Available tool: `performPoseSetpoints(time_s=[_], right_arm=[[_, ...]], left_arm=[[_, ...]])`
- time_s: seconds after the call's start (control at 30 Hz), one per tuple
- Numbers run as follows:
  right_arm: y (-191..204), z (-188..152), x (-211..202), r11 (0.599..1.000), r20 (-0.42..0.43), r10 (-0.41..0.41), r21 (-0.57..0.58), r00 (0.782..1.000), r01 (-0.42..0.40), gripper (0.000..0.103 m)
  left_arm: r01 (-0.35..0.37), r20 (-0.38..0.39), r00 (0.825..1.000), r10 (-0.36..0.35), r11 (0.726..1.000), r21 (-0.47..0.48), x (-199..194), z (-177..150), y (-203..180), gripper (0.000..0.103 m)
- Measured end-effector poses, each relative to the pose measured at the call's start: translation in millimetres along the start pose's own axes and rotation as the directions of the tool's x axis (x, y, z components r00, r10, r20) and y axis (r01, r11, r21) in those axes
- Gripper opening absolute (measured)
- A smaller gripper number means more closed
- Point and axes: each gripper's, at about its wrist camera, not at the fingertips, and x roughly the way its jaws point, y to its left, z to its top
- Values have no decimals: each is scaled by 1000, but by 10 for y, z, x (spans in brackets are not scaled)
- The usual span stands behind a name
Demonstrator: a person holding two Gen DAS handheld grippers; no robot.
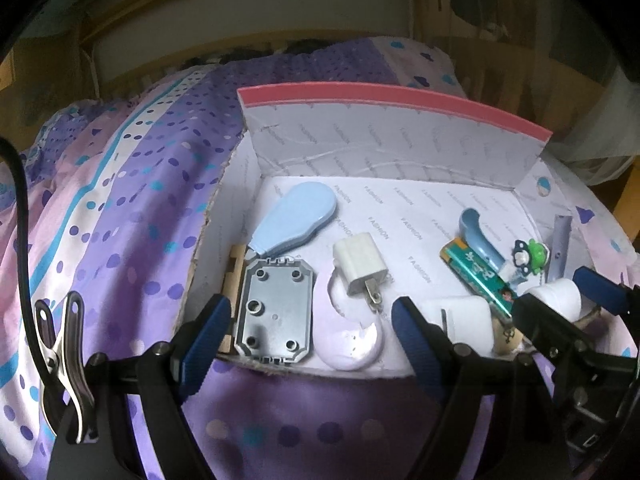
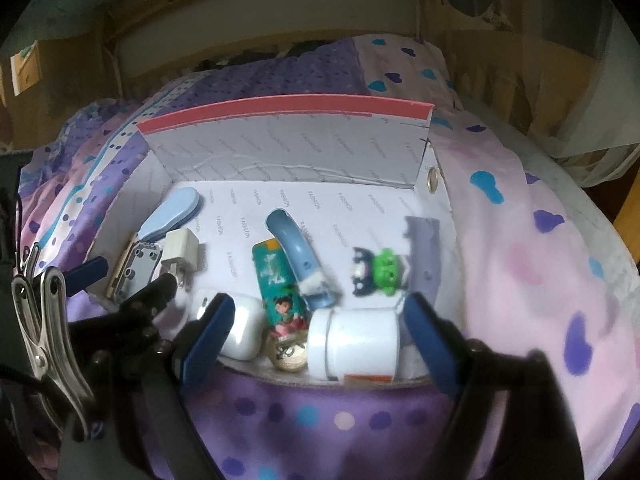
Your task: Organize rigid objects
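A bed fills the scene, spread with a purple and pink bedsheet printed with dots and small blue shapes. Behind it stands a wooden headboard with a pale padded panel, dimly lit. At the right edge hangs a sheer white curtain.

Both the left gripper and right gripper tilt downward, jaws spread wide (nothing clamped).

The word "FASHION" repeats in small grey print across the white lining of the box. Nothing else is legible.
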Motion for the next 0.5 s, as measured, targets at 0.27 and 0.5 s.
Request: performPoseSetpoints(time_s=[0.27, 0.5], right_arm=[[5, -30, -108, 1000, -2, 14, 12, 1000, -14, 88], [31, -79, -190, 1000, 11, 18, 12, 1000, -18, 89]], left_arm=[[-3, 16, 1000, 3, 1000, -6, -121, -39, -12, 86], [-4, 30, 1000, 5, 1000, -8, -224, -76, -14, 87]])
